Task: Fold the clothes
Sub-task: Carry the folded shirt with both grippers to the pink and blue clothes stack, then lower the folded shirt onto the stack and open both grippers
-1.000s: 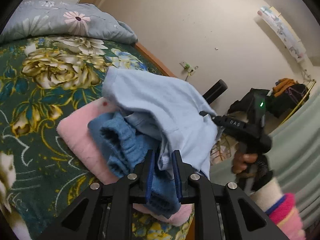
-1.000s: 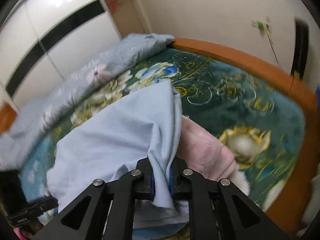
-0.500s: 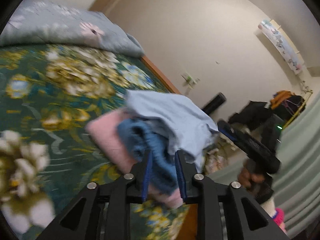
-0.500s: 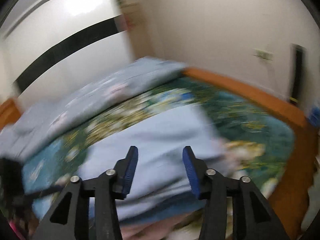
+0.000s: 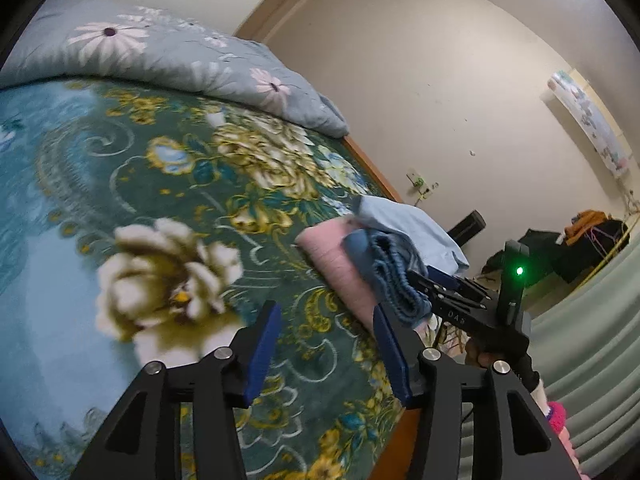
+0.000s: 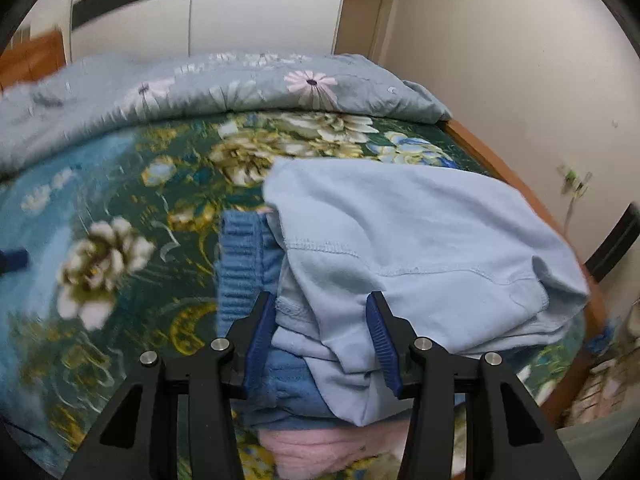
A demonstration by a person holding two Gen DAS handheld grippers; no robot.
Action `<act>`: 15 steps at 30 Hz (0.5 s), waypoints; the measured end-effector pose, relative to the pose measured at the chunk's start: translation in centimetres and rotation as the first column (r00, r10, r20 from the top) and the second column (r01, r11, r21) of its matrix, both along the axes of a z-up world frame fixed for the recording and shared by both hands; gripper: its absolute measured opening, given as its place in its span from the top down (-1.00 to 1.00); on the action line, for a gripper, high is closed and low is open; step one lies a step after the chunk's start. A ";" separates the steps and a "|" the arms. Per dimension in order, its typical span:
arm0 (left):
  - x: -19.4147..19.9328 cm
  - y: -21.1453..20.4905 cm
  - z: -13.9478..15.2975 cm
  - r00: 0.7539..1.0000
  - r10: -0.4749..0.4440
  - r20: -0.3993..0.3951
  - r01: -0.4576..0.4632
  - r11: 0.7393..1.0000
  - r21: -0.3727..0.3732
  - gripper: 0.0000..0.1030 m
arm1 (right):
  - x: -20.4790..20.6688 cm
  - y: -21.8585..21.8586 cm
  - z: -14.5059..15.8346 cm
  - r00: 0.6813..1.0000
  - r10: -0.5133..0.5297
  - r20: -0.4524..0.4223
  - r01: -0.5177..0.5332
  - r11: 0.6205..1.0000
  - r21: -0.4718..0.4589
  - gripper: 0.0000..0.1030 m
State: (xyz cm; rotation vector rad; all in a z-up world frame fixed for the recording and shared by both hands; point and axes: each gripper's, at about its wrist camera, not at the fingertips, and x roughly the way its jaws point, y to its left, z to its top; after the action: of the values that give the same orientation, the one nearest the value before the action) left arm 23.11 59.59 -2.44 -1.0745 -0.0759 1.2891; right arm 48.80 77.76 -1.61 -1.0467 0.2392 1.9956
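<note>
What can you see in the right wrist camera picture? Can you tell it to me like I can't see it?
A light blue shirt lies folded on top of a darker blue garment and a pink one, stacked on a bed with a green flowery blanket. The right gripper is open just above the pile, holding nothing. A grey flowered quilt lies behind.

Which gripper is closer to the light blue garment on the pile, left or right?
Right. The right gripper hangs just over the light blue garment, jaws apart. The left gripper, jaws opening and empty, is beside the pile, over the bedspread.
</note>
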 end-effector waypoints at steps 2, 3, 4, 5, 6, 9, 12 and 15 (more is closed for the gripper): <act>-0.5 -0.2 -0.4 1.000 0.008 0.021 -0.008 1.000 -0.010 -0.03 | -0.1 -0.3 -0.3 0.999 -0.003 0.049 0.002 0.999 0.032 0.06; -0.7 -0.3 -0.7 0.999 0.009 0.034 -0.008 1.000 -0.018 -0.03 | -0.2 -0.4 -0.4 0.998 -0.010 0.066 0.007 0.999 0.044 0.07; -0.9 -0.4 -0.8 0.999 0.007 0.043 -0.006 1.000 -0.024 -0.03 | -0.2 -0.4 -0.5 0.997 -0.019 0.077 0.015 0.998 0.054 0.08; -1.0 -0.5 -0.9 0.999 0.005 0.047 -0.004 1.000 -0.027 -0.03 | -0.2 -0.4 -0.5 0.996 -0.030 0.083 0.025 0.998 0.057 0.10; -1.1 -0.6 -1.0 0.999 0.002 0.052 -0.001 1.000 -0.031 -0.03 | -0.3 -0.2 -0.6 0.994 -0.049 0.095 0.043 0.997 0.065 0.17; -1.5 -1.0 -1.0 0.998 0.001 0.058 0.000 0.999 -0.032 -0.03 | -0.2 0.4 -0.4 0.989 -0.105 0.108 0.097 0.993 0.072 0.58; -2.1 -1.5 -1.0 0.998 0.007 0.068 -0.005 0.999 -0.033 -0.03 | 0.6 0.5 0.4 0.991 -0.126 0.050 0.125 0.992 0.036 0.64; -2.7 -2.1 -1.2 0.997 0.015 0.071 -0.012 0.999 -0.033 -0.03 | 1.9 -0.5 1.9 0.992 -0.119 -0.046 0.119 0.993 0.000 0.66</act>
State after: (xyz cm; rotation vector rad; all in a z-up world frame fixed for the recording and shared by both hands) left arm 20.37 57.51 -3.62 -1.1498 -0.1167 1.2676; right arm 50.68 77.24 0.29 -0.9630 0.3163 1.9135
